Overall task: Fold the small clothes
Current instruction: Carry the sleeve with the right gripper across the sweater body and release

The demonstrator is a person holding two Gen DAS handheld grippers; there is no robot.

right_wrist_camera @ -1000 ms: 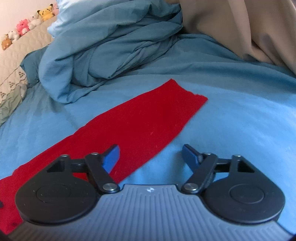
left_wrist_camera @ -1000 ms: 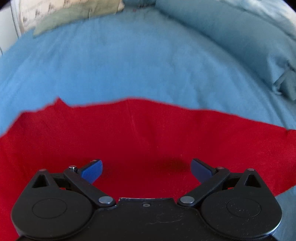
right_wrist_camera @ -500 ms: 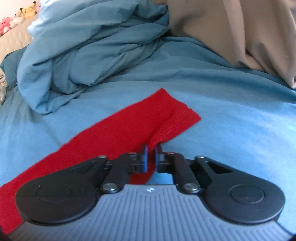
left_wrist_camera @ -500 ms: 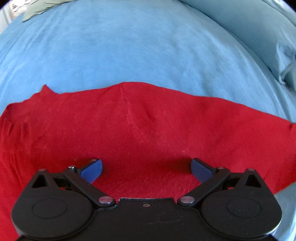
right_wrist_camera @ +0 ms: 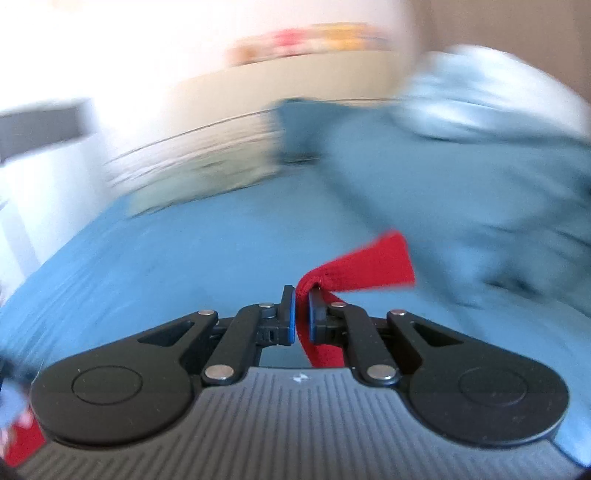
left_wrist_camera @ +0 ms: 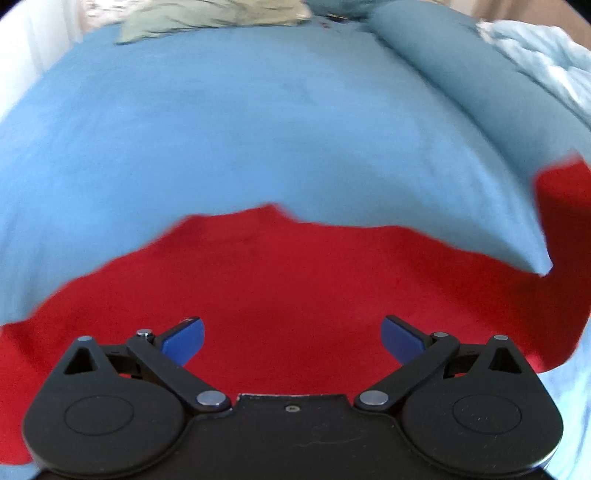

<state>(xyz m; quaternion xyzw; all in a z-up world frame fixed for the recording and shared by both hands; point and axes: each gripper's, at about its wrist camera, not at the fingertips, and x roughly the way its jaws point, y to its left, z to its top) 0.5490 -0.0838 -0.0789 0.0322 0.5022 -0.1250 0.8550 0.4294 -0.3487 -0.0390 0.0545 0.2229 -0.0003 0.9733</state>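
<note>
R gripper (right_wrist_camera: 302,314): clenched on red garment (left_wrist_camera: 295,280) sleeve end.
L gripper (left_wrist_camera: 292,338): released, above body.
Advice: carry sleeve across bed (left_wrist_camera: 221,129), lay flat.

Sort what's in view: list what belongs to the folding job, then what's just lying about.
Part of the job:
red garment, one end lifted
right gripper, fingers shut on that end
left gripper, open above the garment, holding nothing

Just lying about:
blue bedsheet
bunched blue duvet
green patterned pillow
</note>
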